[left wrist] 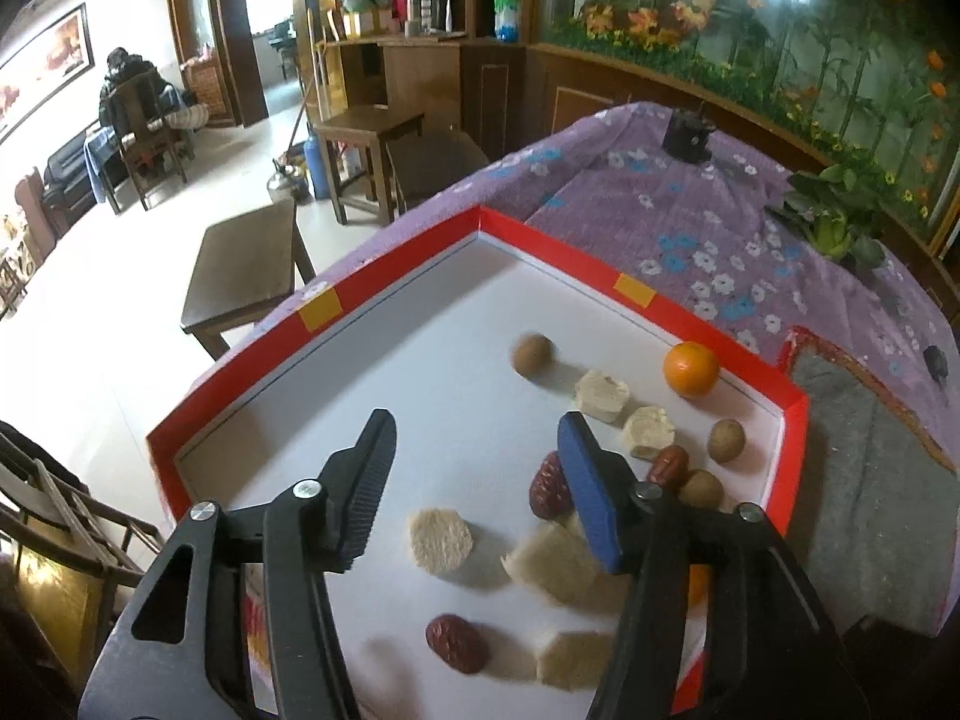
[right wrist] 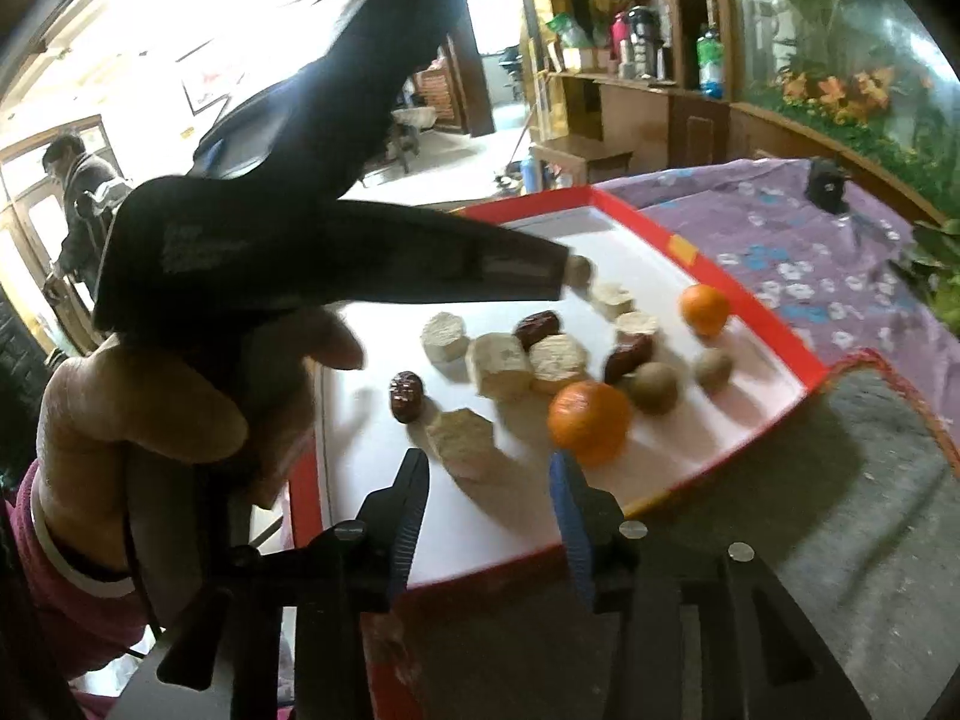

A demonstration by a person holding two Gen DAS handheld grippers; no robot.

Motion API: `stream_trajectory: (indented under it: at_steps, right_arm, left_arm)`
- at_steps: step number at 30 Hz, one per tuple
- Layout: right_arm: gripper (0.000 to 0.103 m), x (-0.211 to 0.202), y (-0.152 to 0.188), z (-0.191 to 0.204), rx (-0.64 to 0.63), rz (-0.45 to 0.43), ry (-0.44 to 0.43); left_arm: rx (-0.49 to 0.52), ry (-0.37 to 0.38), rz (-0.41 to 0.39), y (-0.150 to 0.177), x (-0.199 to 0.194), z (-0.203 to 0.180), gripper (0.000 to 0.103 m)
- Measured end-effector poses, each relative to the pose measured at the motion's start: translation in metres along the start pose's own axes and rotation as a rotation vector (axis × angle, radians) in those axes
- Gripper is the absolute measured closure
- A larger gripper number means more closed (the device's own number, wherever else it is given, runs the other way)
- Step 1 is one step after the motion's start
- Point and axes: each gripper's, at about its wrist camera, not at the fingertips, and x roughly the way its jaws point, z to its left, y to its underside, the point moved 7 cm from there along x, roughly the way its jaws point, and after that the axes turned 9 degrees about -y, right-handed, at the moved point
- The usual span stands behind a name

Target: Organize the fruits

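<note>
A red-rimmed white tray [left wrist: 600, 246] holds mixed fruit. In the left wrist view an orange [left wrist: 690, 369] lies by the far rim, with brown round fruits [left wrist: 726, 440], red dates [left wrist: 456, 642] and pale beige chunks [left wrist: 441, 540] spread around. My left gripper [left wrist: 474, 426] hangs open above the tray's white floor with nothing between its fingers. A brown round fruit [left wrist: 532, 352] lies just beyond it, blurred. In the right wrist view my right gripper [right wrist: 487, 462] stands open over the tray's near edge. A second orange [right wrist: 590, 420] sits just past its blue fingertip, and a beige chunk [right wrist: 459, 438] lies ahead.
The tray rests on a purple floral cloth [left wrist: 690, 222], with a grey mat [right wrist: 870, 450] to its right. A small black object [left wrist: 687, 138] and a green plant [left wrist: 834, 222] stand on the cloth. Wooden stools [left wrist: 246, 264] are beyond the table. A person [left wrist: 126, 90] sits far back.
</note>
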Motion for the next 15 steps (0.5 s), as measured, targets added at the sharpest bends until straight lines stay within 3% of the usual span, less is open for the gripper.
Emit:
stream_trajectory:
  at_steps: [4,12,15]
  right_arm:
    - [0.054,-0.022,0.002,-0.008,0.016,-0.048,0.054]
    - [0.053,-0.059,-0.003,-0.045,0.149,-0.199,0.182]
    - [0.053,-0.063,-0.005,-0.049,0.18,-0.23,0.186]
  left_arm:
    - [0.004,-0.006,-0.04,0.005,-0.018,-0.001,0.046]
    - [0.004,-0.007,-0.109,0.025,-0.062,-0.002,0.046]
    - [-0.009,-0.008,-0.124,0.034,-0.076,0.001,0.046]
